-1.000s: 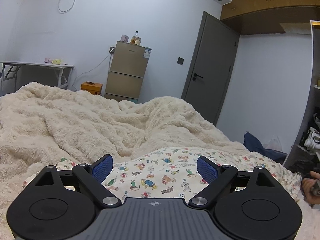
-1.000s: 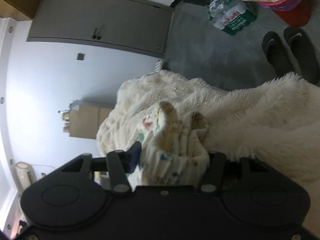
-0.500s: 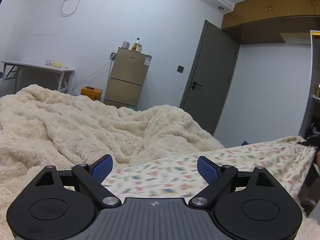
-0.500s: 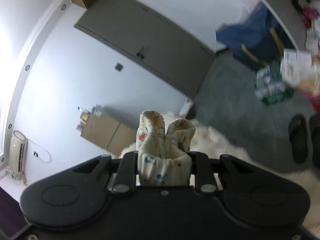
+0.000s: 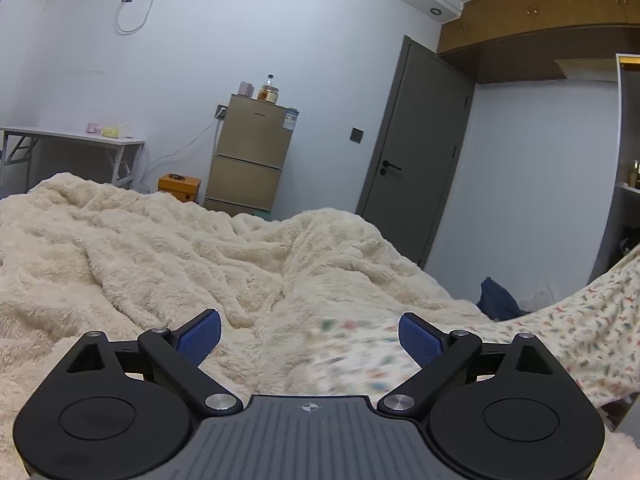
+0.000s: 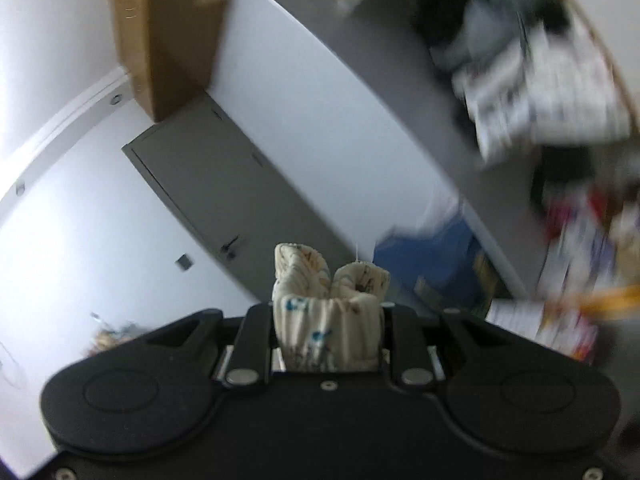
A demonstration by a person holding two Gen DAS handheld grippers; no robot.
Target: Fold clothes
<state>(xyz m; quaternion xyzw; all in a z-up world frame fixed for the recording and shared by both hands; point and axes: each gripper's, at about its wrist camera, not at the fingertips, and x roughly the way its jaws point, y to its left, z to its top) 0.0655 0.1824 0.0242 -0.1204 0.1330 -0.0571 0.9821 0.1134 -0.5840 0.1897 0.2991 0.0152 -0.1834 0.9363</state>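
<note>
the right gripper [image 6: 328, 316] was clamped on a bunched fold of the printed garment [image 6: 326, 320], cream cloth with small coloured figures, and the pinched wad stuck up between its black fingers and filled the gap between them. behind it that view was tilted and smeared: a grey door [image 6: 224, 196], a brown overhead cabinet [image 6: 168, 32] and cluttered shelves [image 6: 540, 80] could just be made out. in the left wrist view the same garment [image 5: 568, 332] rose as a taut sheet toward the right edge of the frame, lifted clear of the bed there, while its lower part lay blurred on the fluffy cream blanket [image 5: 160, 248] just ahead of the left gripper [image 5: 310, 334]. the left gripper's jaws stood wide apart, blue pads [image 5: 200, 332] bare, with nothing pinched; the cloth's blurred edge lay beyond and partly between them without being pressed. the blanket covered the whole bed in rumpled folds. farther back stood a small beige fridge [image 5: 252, 156] with bottles on top, an orange box [image 5: 179, 186] on the floor beside it, a white folding table [image 5: 72, 140] at the left wall, and the grey door [image 5: 412, 148] at the right.
</note>
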